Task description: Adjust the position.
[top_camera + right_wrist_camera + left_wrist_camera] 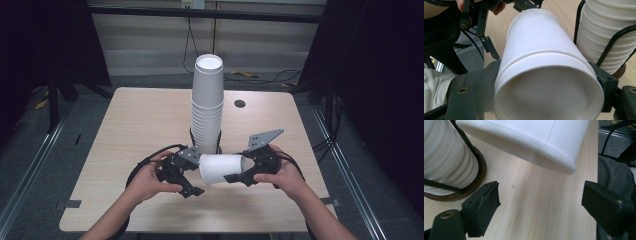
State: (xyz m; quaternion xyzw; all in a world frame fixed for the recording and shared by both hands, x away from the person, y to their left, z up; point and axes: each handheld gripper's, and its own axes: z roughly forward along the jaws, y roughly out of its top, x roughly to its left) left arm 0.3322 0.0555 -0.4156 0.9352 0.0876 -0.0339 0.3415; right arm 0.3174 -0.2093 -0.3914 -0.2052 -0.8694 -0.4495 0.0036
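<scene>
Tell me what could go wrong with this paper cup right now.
The right gripper squeezes the paper cup near its base, so the thin wall could dent. The left gripper is open and not on the cup, so nothing backs it up if it slips. The tall cup stack stands close behind; a bump might tip it.

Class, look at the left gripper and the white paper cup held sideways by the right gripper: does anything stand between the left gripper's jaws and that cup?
Nothing visible does. The left gripper stands open with bare table between its jaws, and the paper cup, gripped by the right gripper, lies just ahead. The cup stack in its wire holder stands off to the side.
</scene>
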